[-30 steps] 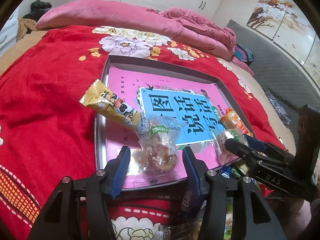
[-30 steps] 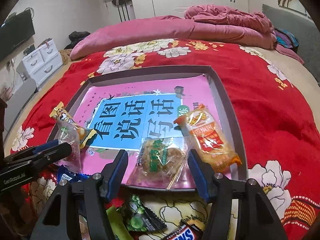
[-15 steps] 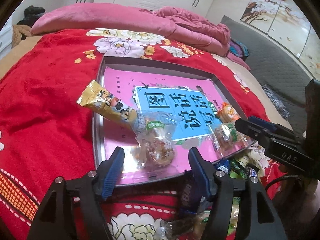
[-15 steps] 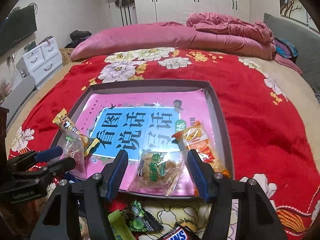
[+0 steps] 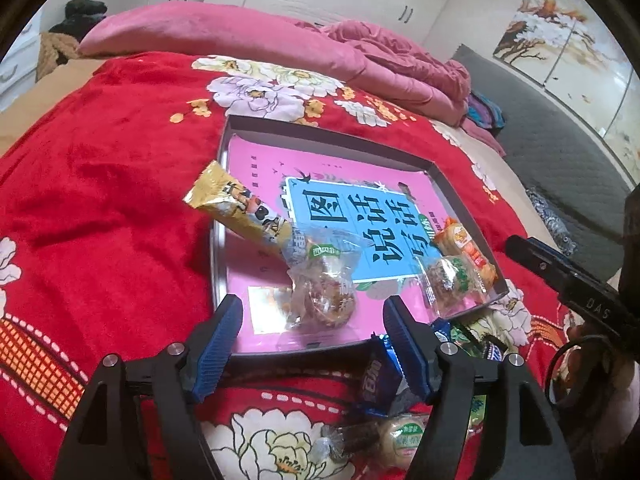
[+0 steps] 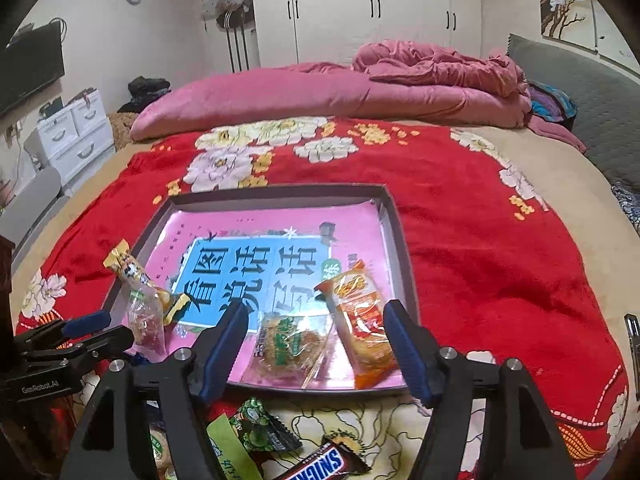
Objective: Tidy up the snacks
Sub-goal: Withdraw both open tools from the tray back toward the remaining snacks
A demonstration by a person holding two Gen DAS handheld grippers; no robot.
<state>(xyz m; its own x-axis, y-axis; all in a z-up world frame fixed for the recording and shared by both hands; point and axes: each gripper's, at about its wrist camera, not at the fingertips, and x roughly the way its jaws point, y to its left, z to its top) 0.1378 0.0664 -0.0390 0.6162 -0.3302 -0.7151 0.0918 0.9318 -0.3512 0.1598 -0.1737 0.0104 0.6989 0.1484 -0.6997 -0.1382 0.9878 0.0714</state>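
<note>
Mid-sort. Four snacks already in the tray [image 6: 402,240]: yellow bar [image 5: 240,210] propped over the left rim, clear pastry pack [image 5: 324,280], green-label pack [image 6: 290,346], orange pack [image 6: 364,320]. Left gripper [image 5: 312,344] and right gripper [image 6: 314,346] both spread wide, empty, poised over the tray's near edge. Loose pile just outside that edge: Snickers [image 6: 320,464], green packet [image 6: 260,428], blue wrapper [image 5: 378,376]. Next, probably: drop onto one loose snack, close, lift over the rim.

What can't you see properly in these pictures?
- Loose snack pile, left wrist view: mostly behind the gripper's arms.
- Snickers bar, right wrist view: cut off by the bottom edge.
- Small print on the pink sheet in the tray: too tiny to read.
</note>
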